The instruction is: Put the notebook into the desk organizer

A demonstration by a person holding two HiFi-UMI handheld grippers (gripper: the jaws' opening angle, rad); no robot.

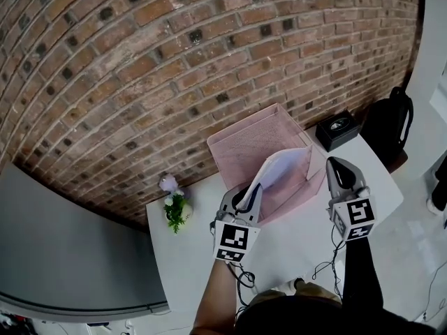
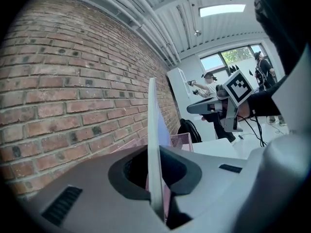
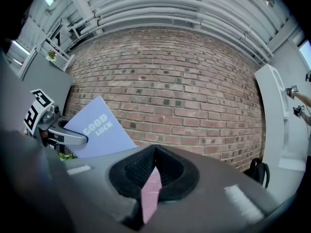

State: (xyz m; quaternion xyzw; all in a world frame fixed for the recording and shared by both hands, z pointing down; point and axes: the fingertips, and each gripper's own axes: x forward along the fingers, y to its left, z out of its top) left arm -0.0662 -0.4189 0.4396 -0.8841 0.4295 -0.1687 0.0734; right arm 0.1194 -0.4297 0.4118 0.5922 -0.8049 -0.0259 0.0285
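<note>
plant: a little potted plant is sitting at the left end of the white table, right up against the brick wall

left gripper: lower centre of the head view, the left gripper is clamping down narrow on the near edge of the notebook; in its own view the cover is running edge-on straight up between the jaws

notebook: the lavender notebook is standing tilted over the organizer's opening. Its lower edge is looking like it's tucked behind the front wall, but I can't tell if it's touching the bottom

desk organizer: the pink mesh desk organizer is sitting mid-table against the bricks, tall back wall behind the notebook

right gripper: just right of the organizer, the right gripper is pinching nearly shut on a piece of the pink mesh wall

black box: a black box is resting at the table's far right corner

backpack: a black backpack is standing beyond that corner, at the right of the frame
</note>
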